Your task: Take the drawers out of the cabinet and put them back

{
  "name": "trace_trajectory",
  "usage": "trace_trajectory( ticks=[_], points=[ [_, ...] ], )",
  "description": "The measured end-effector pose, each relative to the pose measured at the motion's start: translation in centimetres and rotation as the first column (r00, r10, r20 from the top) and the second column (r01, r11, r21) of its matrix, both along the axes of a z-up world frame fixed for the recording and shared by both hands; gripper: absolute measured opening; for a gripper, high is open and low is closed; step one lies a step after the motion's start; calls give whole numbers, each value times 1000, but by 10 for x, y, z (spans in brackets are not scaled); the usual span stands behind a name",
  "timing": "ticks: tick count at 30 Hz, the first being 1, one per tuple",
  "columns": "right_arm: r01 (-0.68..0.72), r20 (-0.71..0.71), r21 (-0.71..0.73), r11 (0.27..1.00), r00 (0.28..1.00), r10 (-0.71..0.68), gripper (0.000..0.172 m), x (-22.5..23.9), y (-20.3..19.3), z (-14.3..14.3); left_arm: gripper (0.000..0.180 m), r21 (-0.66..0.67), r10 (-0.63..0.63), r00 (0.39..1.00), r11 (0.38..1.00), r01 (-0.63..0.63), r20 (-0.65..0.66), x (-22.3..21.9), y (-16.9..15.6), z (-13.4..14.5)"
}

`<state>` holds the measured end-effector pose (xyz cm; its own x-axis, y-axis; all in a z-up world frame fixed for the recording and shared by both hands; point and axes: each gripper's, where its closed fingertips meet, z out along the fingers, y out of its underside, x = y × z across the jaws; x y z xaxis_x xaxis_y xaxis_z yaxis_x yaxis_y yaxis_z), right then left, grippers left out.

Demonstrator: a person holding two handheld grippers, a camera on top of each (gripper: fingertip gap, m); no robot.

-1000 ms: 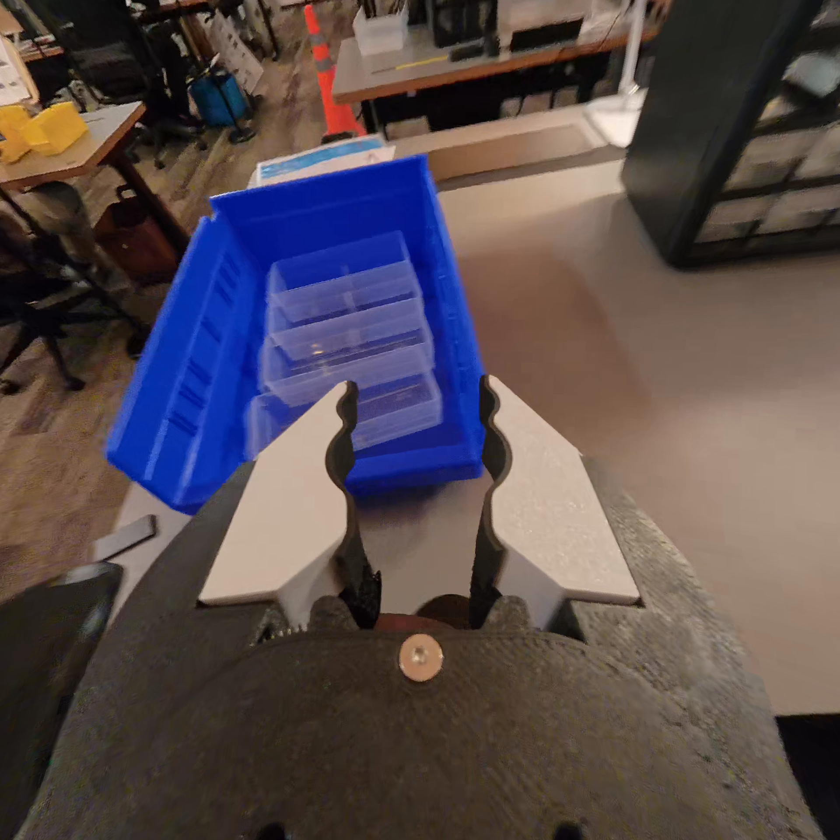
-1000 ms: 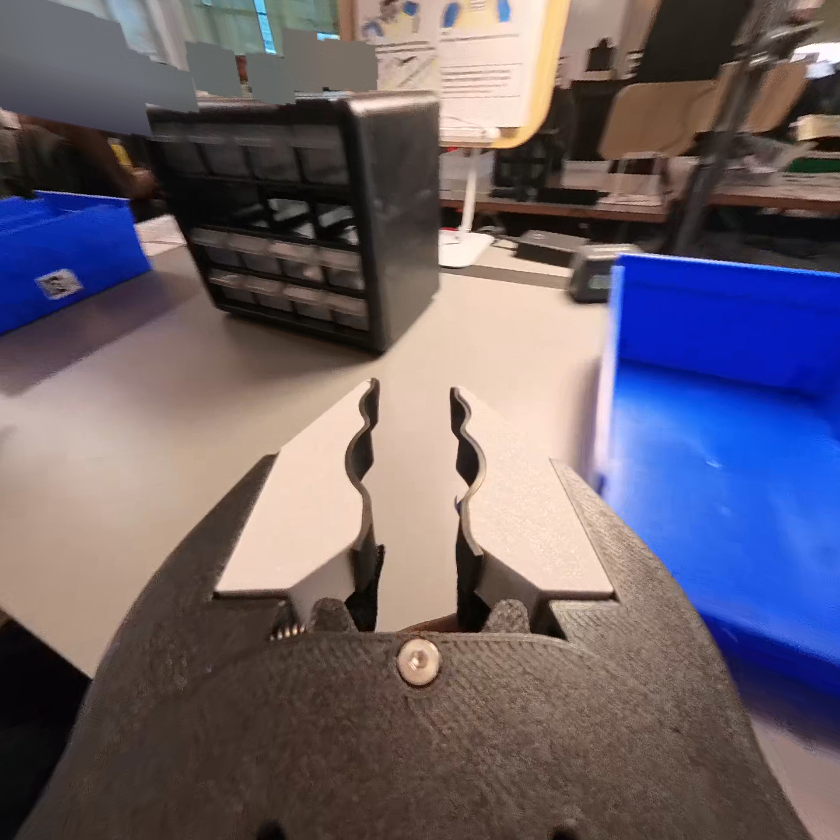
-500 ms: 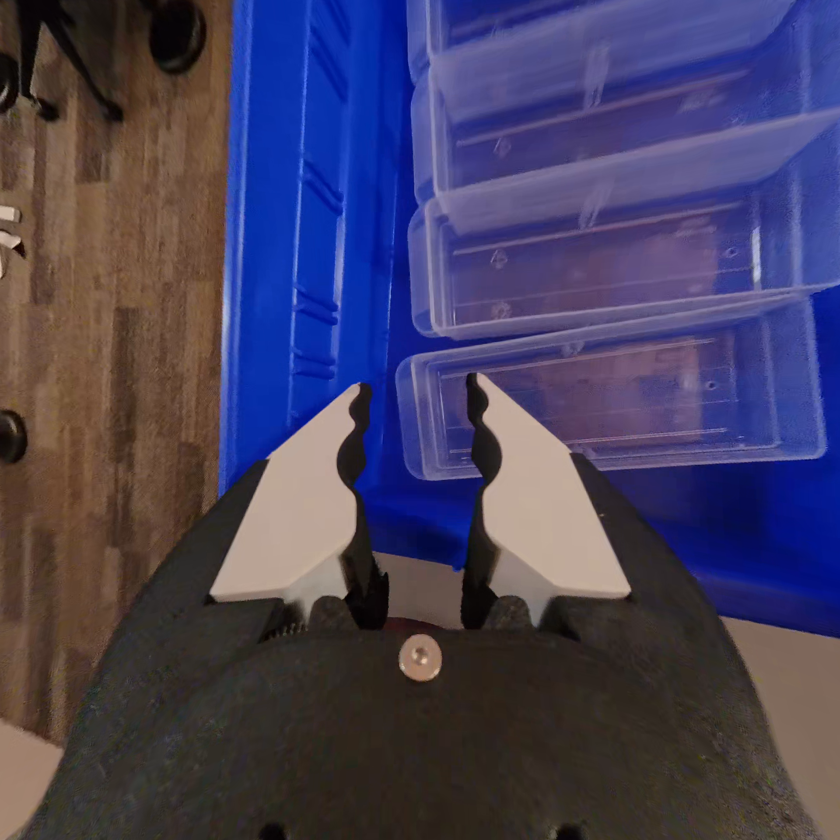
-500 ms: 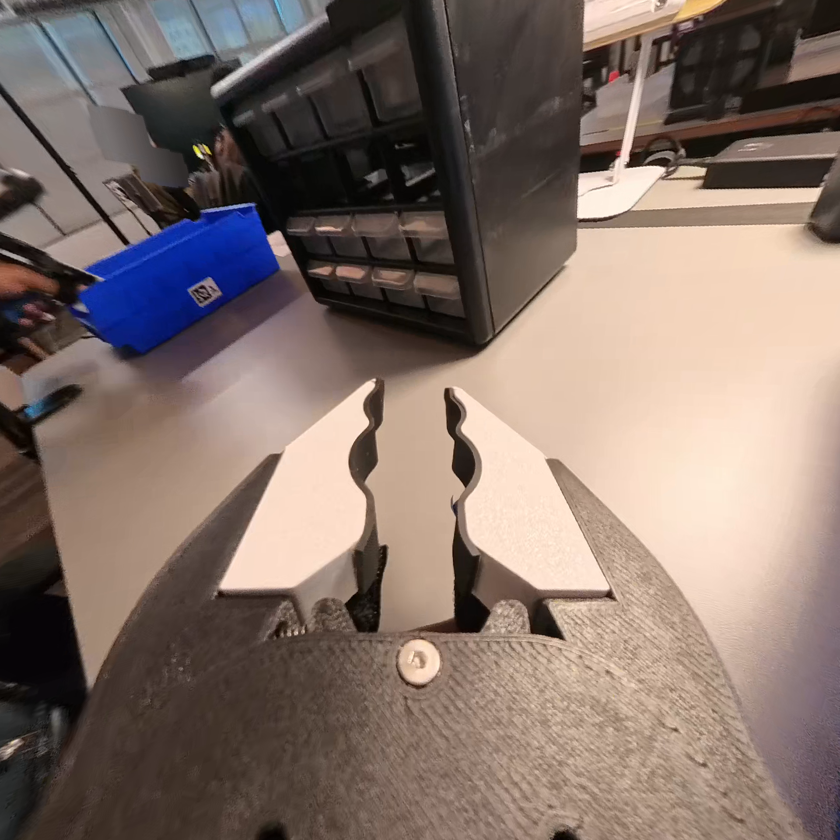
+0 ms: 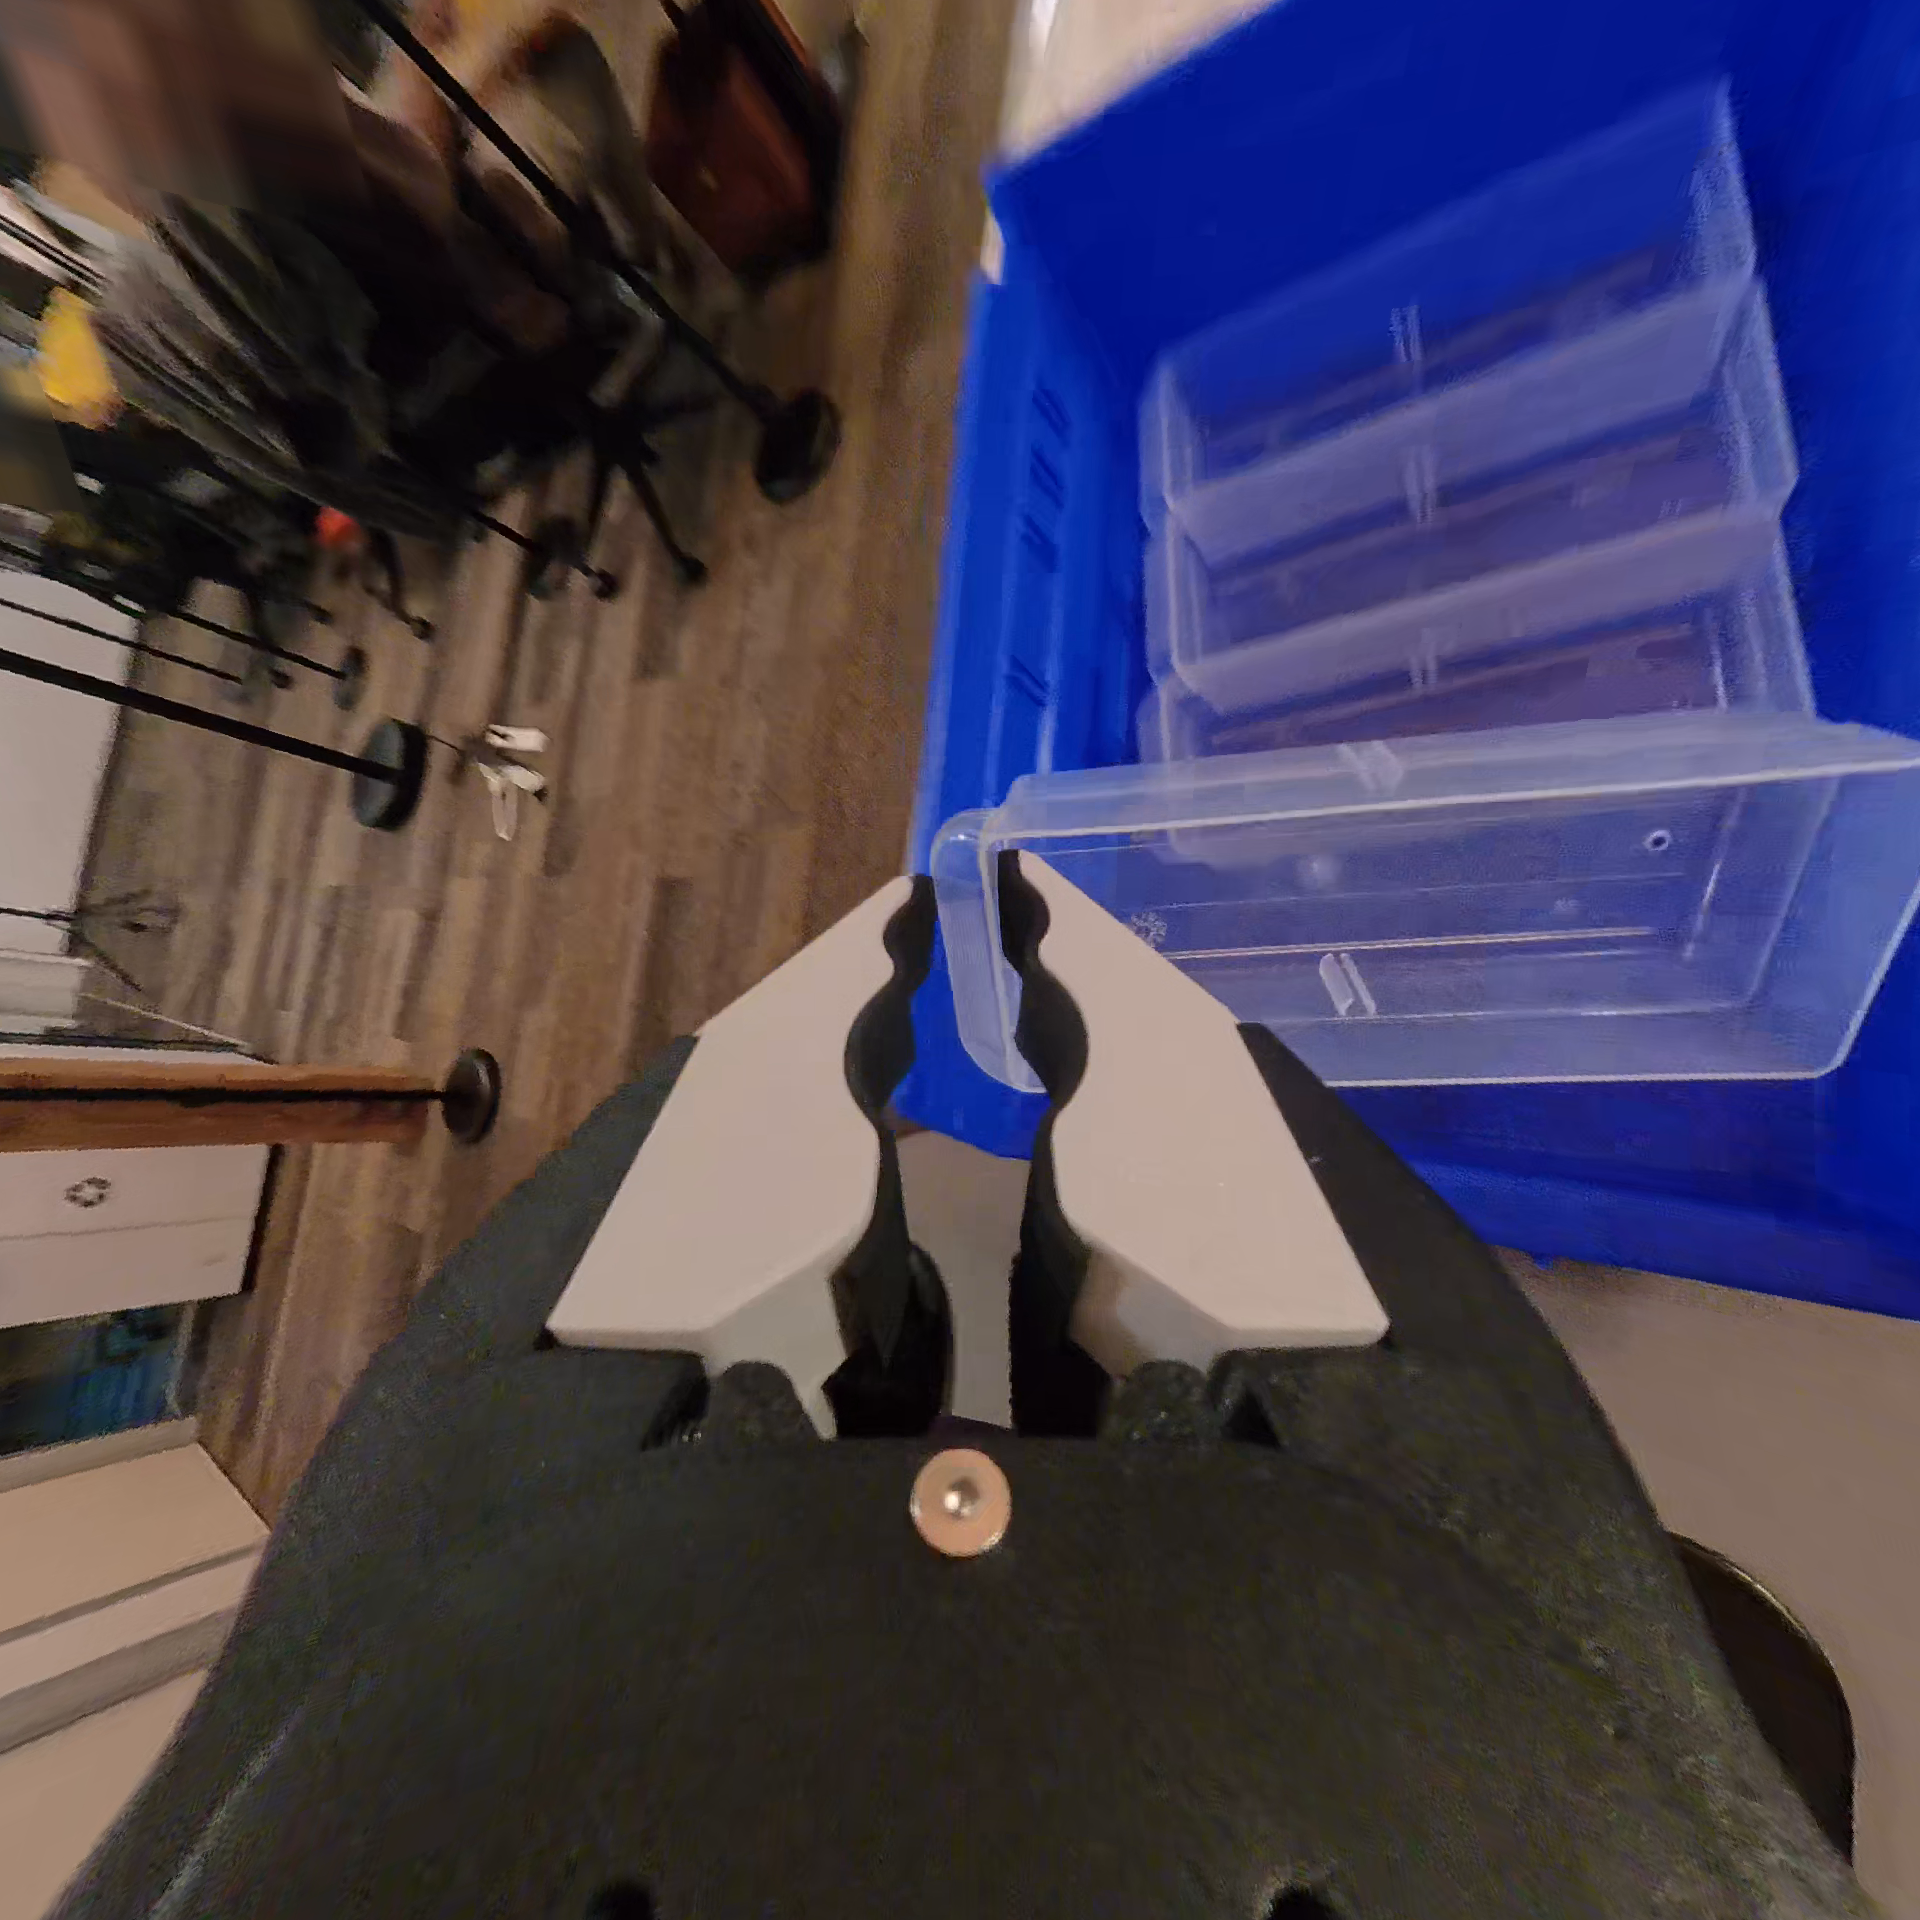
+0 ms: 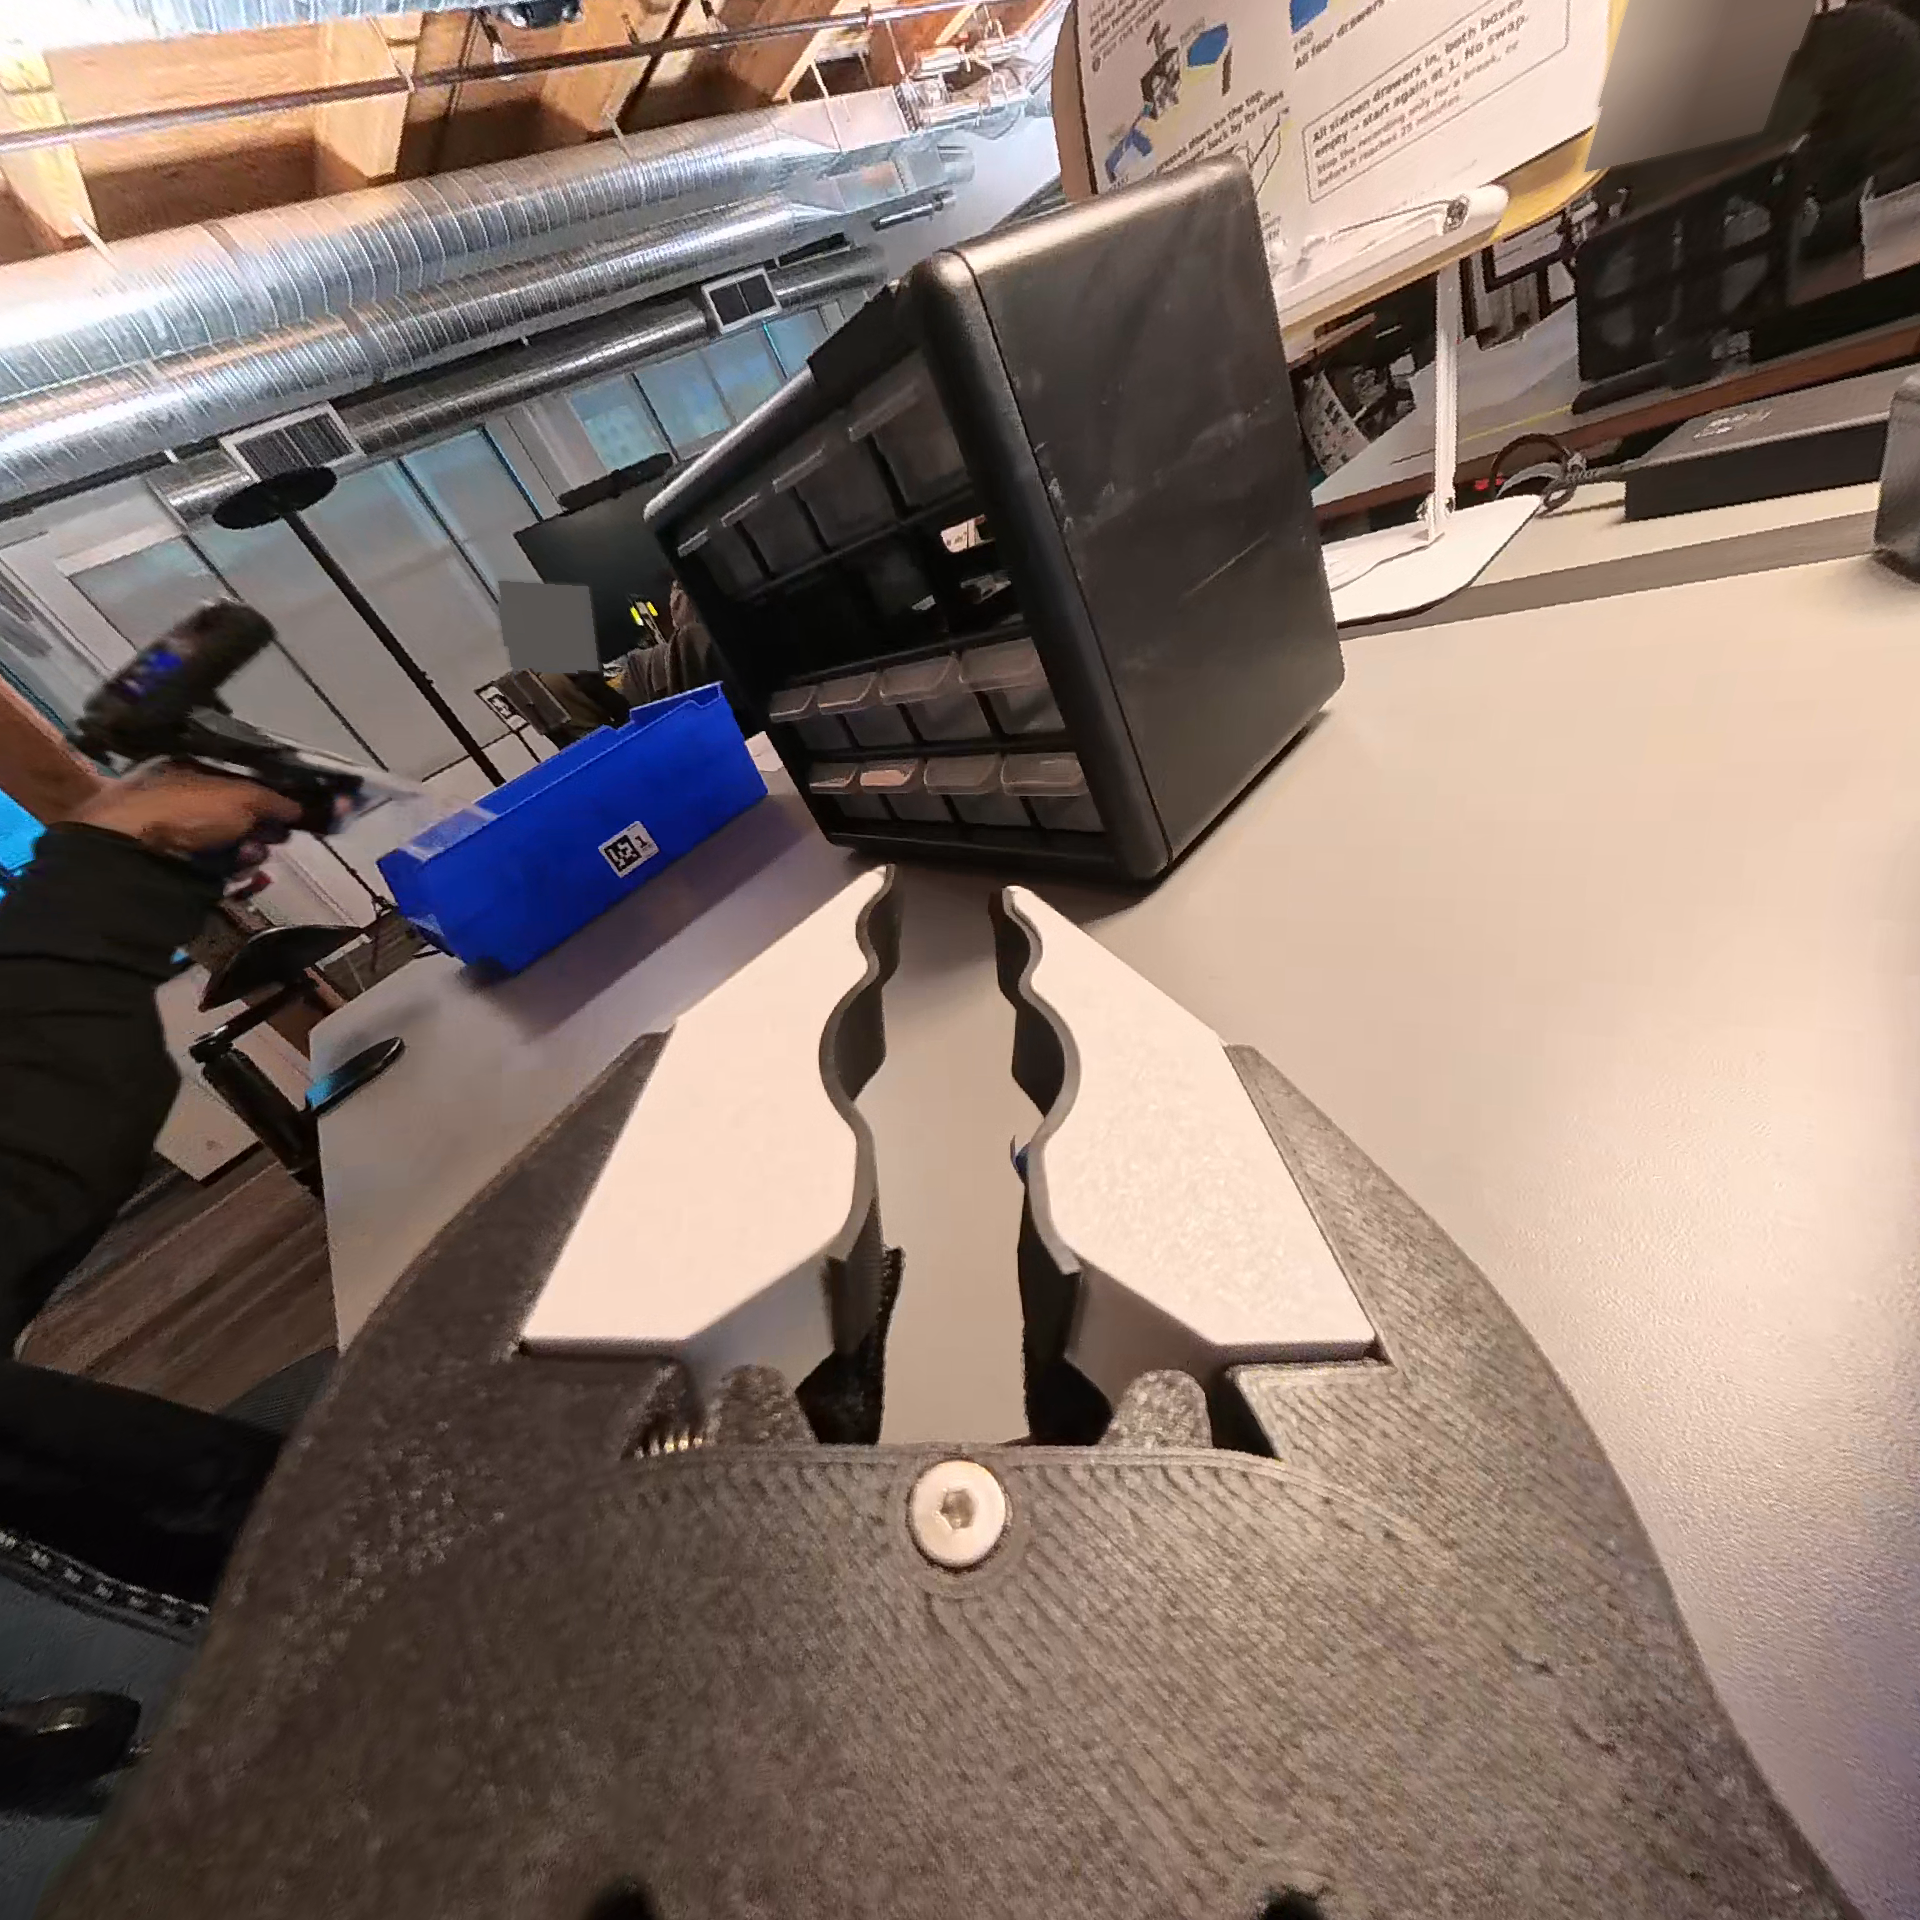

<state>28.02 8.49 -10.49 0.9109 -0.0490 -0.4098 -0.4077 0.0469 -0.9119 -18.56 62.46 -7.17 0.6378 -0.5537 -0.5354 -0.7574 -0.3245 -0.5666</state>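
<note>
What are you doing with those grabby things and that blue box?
A person is working with two hand-held grippers. The left gripper has pinched the end wall of a clear plastic drawer and holds it over the blue bin, where more clear drawers lie stacked. The right gripper is open and holds nothing, above the grey table, pointed toward the black drawer cabinet. The cabinet's two bottom rows hold drawers, and some slots higher up look empty.
</note>
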Motion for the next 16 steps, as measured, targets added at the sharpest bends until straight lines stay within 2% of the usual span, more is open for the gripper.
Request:
trace_trajectory(
  ticks=[1, 5, 9, 11, 13, 16],
  points=[
    [-1, -3, 0, 1000, 1000, 1, 18, 0, 0, 0, 12, 53, -1, 1000, 999, 1, 16, 0, -4, 20],
    [-8, -9, 1, 1000, 1000, 8, 17, 0, 0, 0, 12, 293, -56, 997, 955, 40, 46, 15, -34, 97],
    [-7, -11, -2, 1000, 1000, 7, 17, 0, 1, -1, 12, 401, -276, 957, 889, 220, 87, 78, -94, 137],
    [-5, -9, 0, 1000, 1000, 5, 17, 0, 1, -1, 12, 404, -414, 902, 851, 336, 124, 118, -129, 143],
    [-4, -6, 5, 1000, 1000, 4, 17, 0, 0, 0, 12, 357, -554, 811, 808, 470, 186, 163, -166, 134],
    [-2, -2, 13, 1000, 1000, 2, 16, 0, -1, 1, 12, 204, -696, 655, 715, 669, 293, 228, -220, 87]
  ],
)
